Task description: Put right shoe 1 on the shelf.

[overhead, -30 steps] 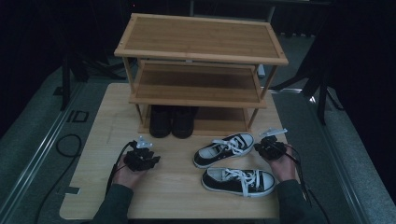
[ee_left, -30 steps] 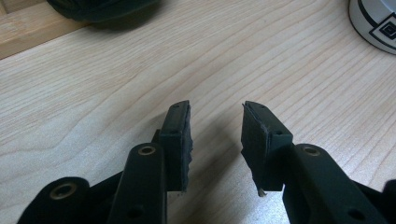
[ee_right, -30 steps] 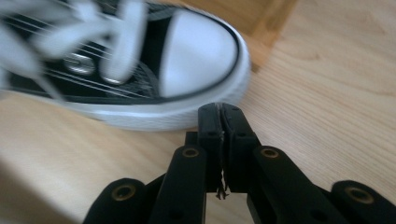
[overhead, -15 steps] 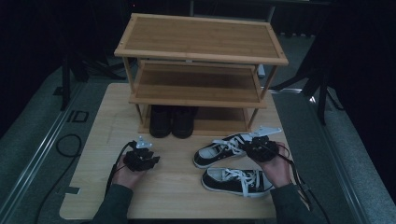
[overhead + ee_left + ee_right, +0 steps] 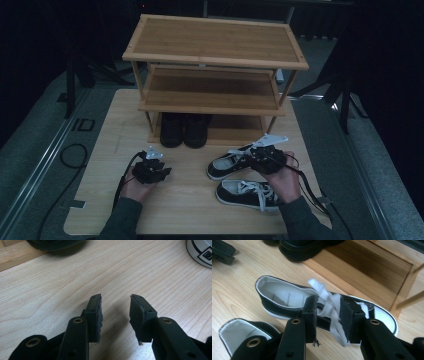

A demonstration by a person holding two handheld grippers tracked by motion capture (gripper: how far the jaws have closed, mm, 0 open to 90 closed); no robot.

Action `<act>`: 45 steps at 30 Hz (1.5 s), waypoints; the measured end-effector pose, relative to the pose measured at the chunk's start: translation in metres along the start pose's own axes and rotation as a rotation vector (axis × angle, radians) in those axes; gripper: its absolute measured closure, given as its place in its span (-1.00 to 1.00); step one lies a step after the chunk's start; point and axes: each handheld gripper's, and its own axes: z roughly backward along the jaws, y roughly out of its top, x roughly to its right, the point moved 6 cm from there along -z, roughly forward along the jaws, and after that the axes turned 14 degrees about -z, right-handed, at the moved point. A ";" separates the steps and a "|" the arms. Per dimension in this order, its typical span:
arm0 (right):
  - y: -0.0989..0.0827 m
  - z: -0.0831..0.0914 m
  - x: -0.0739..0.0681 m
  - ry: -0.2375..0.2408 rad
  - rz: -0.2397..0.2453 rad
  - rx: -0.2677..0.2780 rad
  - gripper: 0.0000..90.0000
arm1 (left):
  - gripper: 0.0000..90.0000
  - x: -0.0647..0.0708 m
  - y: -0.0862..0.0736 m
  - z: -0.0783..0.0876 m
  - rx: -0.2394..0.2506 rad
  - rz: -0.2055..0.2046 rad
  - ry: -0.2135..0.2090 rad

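Two black-and-white sneakers lie on the table: the far sneaker [image 5: 231, 164] [image 5: 284, 296] and the near sneaker [image 5: 245, 194] [image 5: 239, 331]. My right gripper [image 5: 260, 159] [image 5: 328, 300] hovers over the far sneaker. Its jaws have just been opening and stand apart, with the loose white laces [image 5: 329, 308] hanging between them. My left gripper [image 5: 156, 169] [image 5: 115, 298] rests low over bare wood, open with nothing between its jaws. It also appears far off as the left gripper [image 5: 220, 251] in the right gripper view.
A three-tier wooden shoe rack [image 5: 215, 42] stands at the back of the table [image 5: 190, 205]. A pair of black shoes [image 5: 184, 130] [image 5: 304, 247] [image 5: 55, 243] sits under its lowest shelf. A sneaker's white toe [image 5: 201, 252] lies ahead of the left gripper.
My right gripper has moved left and up, from beside the sneakers to over the far sneaker's laces. The left gripper has stayed in place.
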 end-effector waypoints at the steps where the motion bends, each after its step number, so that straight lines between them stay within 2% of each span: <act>1: 0.000 -0.001 -0.001 0.005 -0.003 -0.004 0.48 | 0.37 0.000 0.000 0.000 0.001 0.001 0.000; 6: 0.001 -0.012 -0.007 -0.009 -0.011 -0.021 0.46 | 0.37 0.000 0.000 0.000 0.005 0.004 0.001; 13: 0.002 -0.030 -0.010 -0.066 -0.031 -0.053 0.37 | 0.37 -0.001 0.000 0.001 0.004 0.003 0.000; 16: -0.001 -0.035 -0.007 -0.074 -0.064 -0.069 0.29 | 0.37 -0.001 0.000 0.001 0.006 0.004 0.000; 20: 0.003 -0.034 -0.007 -0.060 -0.099 -0.046 0.22 | 0.37 0.000 0.000 0.000 -0.002 -0.003 -0.002; 22: 0.007 -0.035 -0.008 -0.066 -0.100 -0.040 0.20 | 0.37 0.001 0.001 -0.001 -0.001 -0.004 -0.003; 24: 0.006 -0.039 -0.009 -0.078 -0.089 -0.062 0.20 | 0.37 0.001 0.001 0.000 -0.001 -0.005 -0.001; 26: 0.002 -0.041 -0.008 -0.115 -0.072 -0.079 0.20 | 0.37 0.000 0.000 0.001 0.003 0.001 0.000; 29: -0.001 -0.037 -0.008 -0.116 -0.075 -0.076 0.20 | 0.37 -0.002 -0.001 0.001 0.005 0.004 0.002; 36: -0.009 -0.035 -0.003 -0.114 -0.109 -0.106 0.13 | 0.37 0.000 0.000 0.001 0.005 0.001 0.002; 38: -0.015 -0.040 0.000 -0.115 -0.133 -0.135 0.13 | 0.37 0.000 0.000 0.000 -0.001 -0.004 0.002; 41: -0.015 -0.044 0.000 -0.114 -0.162 -0.144 0.13 | 0.37 0.000 0.000 0.000 0.003 -0.002 0.004; 45: -0.016 -0.046 0.001 -0.114 -0.177 -0.175 0.11 | 0.37 -0.001 0.000 0.001 0.006 0.003 0.004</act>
